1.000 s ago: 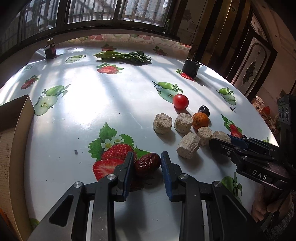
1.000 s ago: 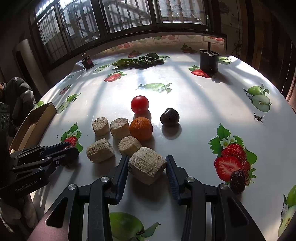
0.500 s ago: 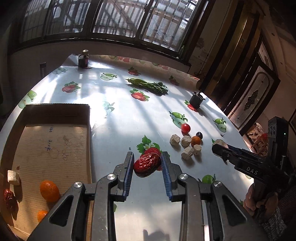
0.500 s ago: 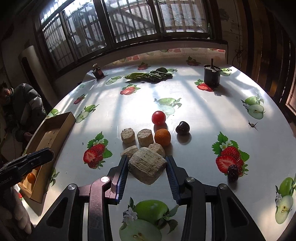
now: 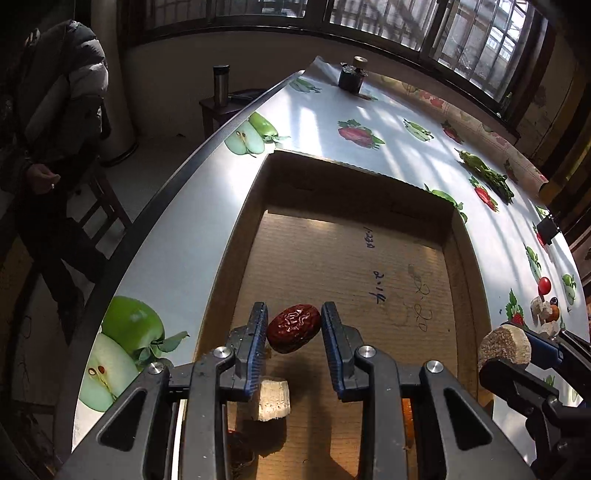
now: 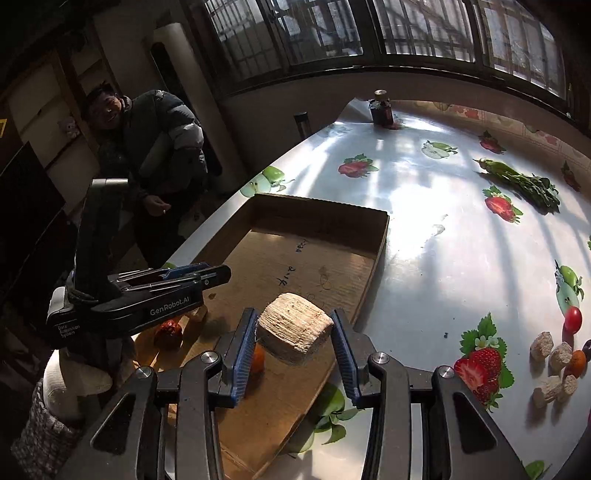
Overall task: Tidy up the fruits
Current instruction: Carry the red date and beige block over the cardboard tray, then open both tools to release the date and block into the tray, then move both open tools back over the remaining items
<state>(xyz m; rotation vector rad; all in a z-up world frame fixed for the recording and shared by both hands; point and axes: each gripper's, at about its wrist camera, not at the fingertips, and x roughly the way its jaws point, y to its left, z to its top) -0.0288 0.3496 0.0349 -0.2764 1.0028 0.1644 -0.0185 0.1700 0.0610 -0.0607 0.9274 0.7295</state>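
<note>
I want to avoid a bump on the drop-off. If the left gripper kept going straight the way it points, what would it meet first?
Probably the bare floor of the cardboard box. The left gripper, shut on the red date, points over it toward the box's far wall; nothing else shows in between, though depth is unclear.

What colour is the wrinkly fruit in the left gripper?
Dark glossy red, a date held over the box; clearest in the left wrist view.

Barred windows [image 6: 369,33] are set above the table [image 6: 443,240]; sunlight is cast across it; a chair [image 5: 99,206] is seen beside.
</note>
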